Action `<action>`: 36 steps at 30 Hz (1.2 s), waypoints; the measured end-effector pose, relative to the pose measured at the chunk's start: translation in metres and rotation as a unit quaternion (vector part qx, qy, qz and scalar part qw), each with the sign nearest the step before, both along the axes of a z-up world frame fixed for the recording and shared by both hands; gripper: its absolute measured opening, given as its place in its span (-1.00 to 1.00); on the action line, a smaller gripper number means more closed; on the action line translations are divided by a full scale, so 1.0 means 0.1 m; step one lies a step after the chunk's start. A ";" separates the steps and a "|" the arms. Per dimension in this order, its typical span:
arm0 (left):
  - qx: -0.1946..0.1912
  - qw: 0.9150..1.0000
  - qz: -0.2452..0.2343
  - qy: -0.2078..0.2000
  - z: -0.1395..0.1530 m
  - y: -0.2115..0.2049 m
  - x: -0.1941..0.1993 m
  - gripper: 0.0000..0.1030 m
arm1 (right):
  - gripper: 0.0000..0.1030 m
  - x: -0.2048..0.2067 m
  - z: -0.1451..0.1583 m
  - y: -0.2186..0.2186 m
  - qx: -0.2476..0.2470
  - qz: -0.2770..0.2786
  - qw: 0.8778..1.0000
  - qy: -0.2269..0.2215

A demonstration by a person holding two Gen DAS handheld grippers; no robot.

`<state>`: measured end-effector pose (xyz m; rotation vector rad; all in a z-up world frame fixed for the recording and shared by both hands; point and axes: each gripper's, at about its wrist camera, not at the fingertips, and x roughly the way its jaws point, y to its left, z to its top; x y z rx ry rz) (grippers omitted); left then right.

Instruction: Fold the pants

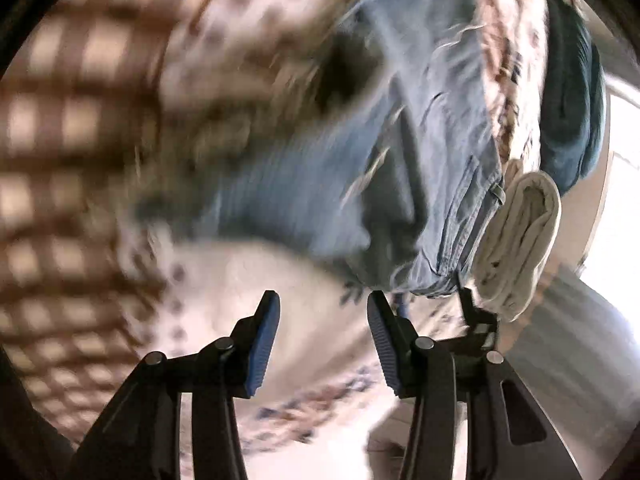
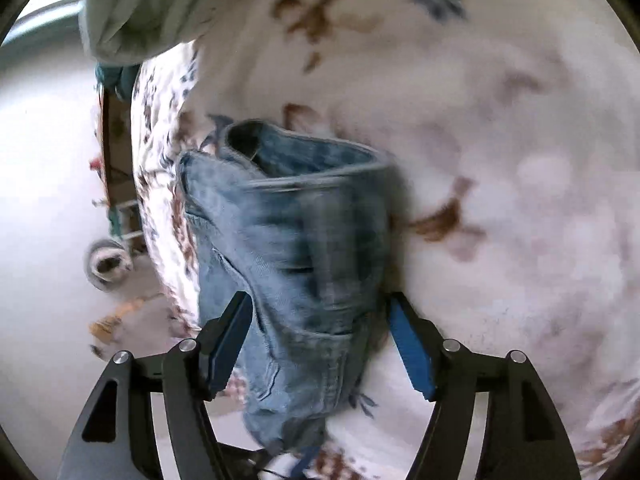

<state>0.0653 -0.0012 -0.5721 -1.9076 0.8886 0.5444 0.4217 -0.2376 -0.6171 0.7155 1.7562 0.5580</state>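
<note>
The light blue jeans (image 1: 400, 152) lie folded in a bundle on a floral bedspread (image 1: 256, 272). My left gripper (image 1: 324, 300) is open and empty, just short of the jeans' near edge. In the right wrist view the jeans (image 2: 288, 248) lie folded, one open leg hem at the far end. My right gripper (image 2: 320, 300) is open, its fingers either side of the jeans' near part, not closed on the cloth. Both views are motion-blurred.
A rolled white cloth (image 1: 520, 240) and a dark teal garment (image 1: 572, 120) lie beside the jeans at the bed's edge. A pale green cloth (image 2: 136, 4) sits at the far left of the right wrist view. The white floor (image 2: 44, 200) lies beyond the bed edge.
</note>
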 end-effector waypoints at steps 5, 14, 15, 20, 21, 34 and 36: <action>0.001 0.997 0.075 -0.009 -0.16 -0.12 0.14 -0.15 | 0.69 -0.02 -0.11 0.05 0.042 -0.005 0.999 0.005; 0.031 0.997 0.070 0.014 -0.16 0.15 0.20 -0.15 | 0.02 0.00 -0.19 0.39 0.019 0.000 0.999 -0.029; 0.038 0.997 0.060 0.013 -0.12 0.17 0.17 -0.15 | -0.02 -0.06 -0.13 0.35 0.026 -0.017 0.999 -0.027; 0.106 0.993 -0.056 -0.008 0.26 0.35 -0.02 -0.14 | -0.09 -0.48 0.20 0.10 0.057 -0.088 0.994 -0.018; 0.116 0.990 -0.085 -0.008 0.30 0.33 -0.08 -0.11 | -0.09 -0.60 0.22 0.01 0.056 -0.103 0.993 -0.012; 0.112 0.986 -0.102 -0.077 -0.14 -0.09 0.04 0.14 | 0.43 -1.03 -0.28 -0.42 0.061 -0.130 0.989 0.037; 0.081 0.989 -0.068 -0.098 -0.15 -0.08 0.03 0.13 | 0.50 -0.96 -0.27 -0.33 0.067 -0.124 0.989 0.037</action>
